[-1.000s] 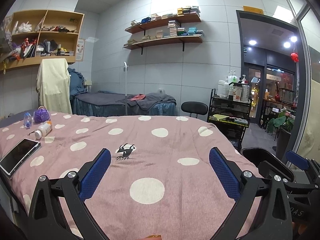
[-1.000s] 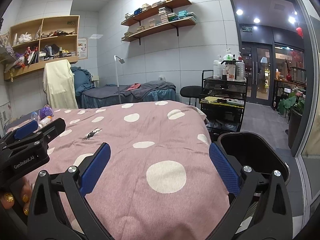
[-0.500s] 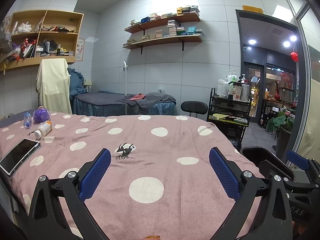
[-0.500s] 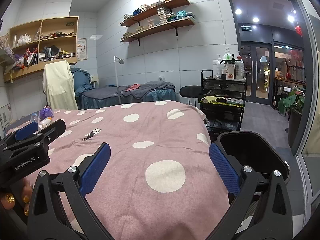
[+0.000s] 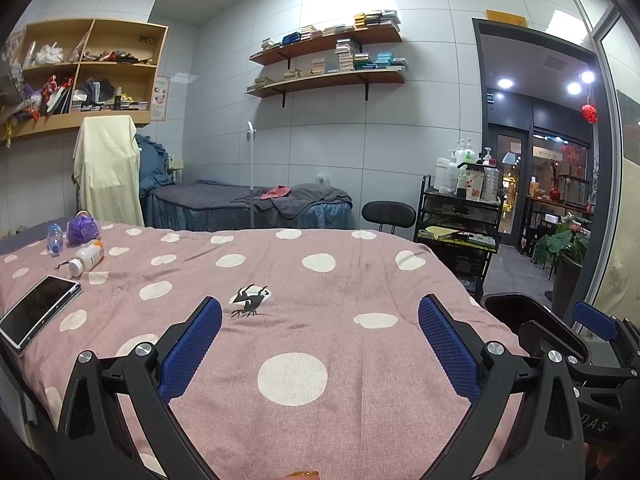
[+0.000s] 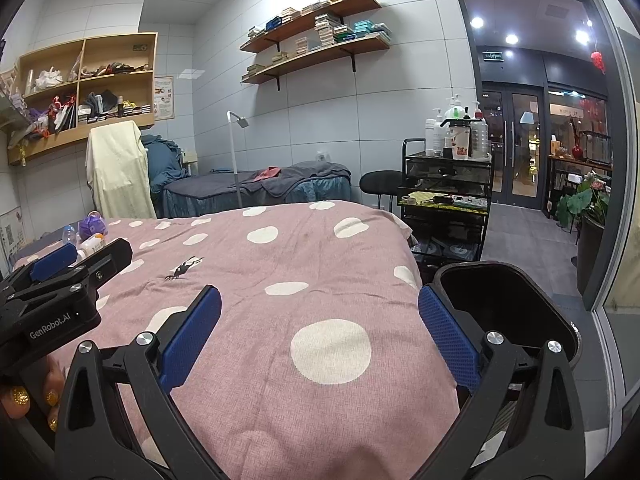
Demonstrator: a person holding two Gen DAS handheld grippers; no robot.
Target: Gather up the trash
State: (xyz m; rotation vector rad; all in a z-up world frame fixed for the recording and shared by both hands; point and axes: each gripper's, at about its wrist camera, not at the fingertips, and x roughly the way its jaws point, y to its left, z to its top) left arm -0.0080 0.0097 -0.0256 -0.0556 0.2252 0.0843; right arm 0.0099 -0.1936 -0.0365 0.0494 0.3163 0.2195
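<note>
Both grippers hover over a pink dotted bed (image 5: 320,280) with jaws spread wide and nothing between them: the left gripper (image 5: 320,344) and the right gripper (image 6: 320,336). A black bin (image 6: 504,304) stands just off the right gripper's right finger, beside the bed edge; its inside looks dark and what it holds cannot be told. Far ahead-left of the left gripper lie a white bottle (image 5: 87,257), a small clear bottle (image 5: 54,237) and a purple wad (image 5: 82,229). A phone (image 5: 38,312) lies nearer, left.
</note>
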